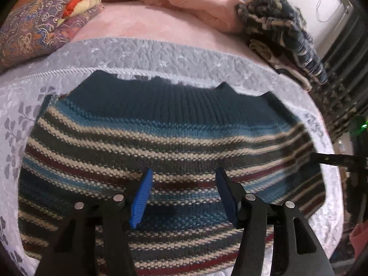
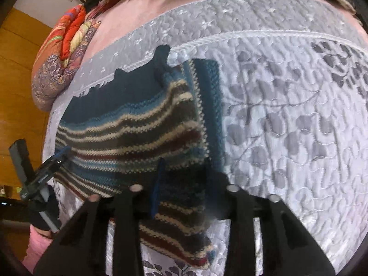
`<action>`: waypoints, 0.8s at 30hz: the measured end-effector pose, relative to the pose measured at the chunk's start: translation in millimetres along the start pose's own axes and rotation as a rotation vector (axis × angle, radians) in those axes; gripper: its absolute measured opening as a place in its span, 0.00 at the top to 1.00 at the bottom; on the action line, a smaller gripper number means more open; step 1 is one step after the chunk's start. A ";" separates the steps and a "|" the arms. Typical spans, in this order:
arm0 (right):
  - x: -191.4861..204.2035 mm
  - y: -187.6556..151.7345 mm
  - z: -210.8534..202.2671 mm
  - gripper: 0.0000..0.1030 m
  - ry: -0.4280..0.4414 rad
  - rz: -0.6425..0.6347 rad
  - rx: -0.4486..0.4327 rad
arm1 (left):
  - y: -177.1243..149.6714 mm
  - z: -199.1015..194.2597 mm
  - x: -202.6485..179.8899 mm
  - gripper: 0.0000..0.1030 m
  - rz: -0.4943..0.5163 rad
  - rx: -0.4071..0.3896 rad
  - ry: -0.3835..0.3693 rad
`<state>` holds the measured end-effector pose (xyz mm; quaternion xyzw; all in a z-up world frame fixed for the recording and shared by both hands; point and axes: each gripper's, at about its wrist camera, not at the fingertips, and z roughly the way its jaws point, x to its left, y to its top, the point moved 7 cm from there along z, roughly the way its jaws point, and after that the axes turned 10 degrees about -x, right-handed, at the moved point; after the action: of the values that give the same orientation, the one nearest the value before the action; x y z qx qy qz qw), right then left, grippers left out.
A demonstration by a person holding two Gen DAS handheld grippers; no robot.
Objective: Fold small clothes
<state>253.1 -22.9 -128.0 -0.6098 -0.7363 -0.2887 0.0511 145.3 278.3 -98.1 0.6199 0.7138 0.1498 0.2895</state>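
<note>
Left wrist: left gripper (image 1: pixel 184 195) spread open above striped sweater (image 1: pixel 161 142); right gripper (image 2: pixel 184 184) open over its edge; mid-fold, probably needing a pinch next

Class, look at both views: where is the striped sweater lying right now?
The striped sweater lies flat on the pale grey quilt, its dark blue ribbed band at the far end; in the right wrist view it sits left of centre, under the open right tool.

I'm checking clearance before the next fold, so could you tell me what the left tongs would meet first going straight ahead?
The left tongs, open, would most likely meet the striped sweater just ahead; depth is unclear.
</note>
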 end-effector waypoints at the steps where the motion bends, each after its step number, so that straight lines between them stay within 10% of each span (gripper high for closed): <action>1: 0.2 -0.9 0.0 0.85 -0.002 -0.008 0.001 | -2.6 3.3 -0.2 0.43 0.001 0.007 0.002; 24: -31.8 -15.0 12.5 0.88 -0.030 0.072 -0.012 | -12.0 11.9 -0.2 0.35 0.041 -0.023 0.007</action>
<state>250.6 -45.8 -157.3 -0.6404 -0.7128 -0.2820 0.0469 142.9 274.1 -114.3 0.6306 0.7000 0.1663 0.2911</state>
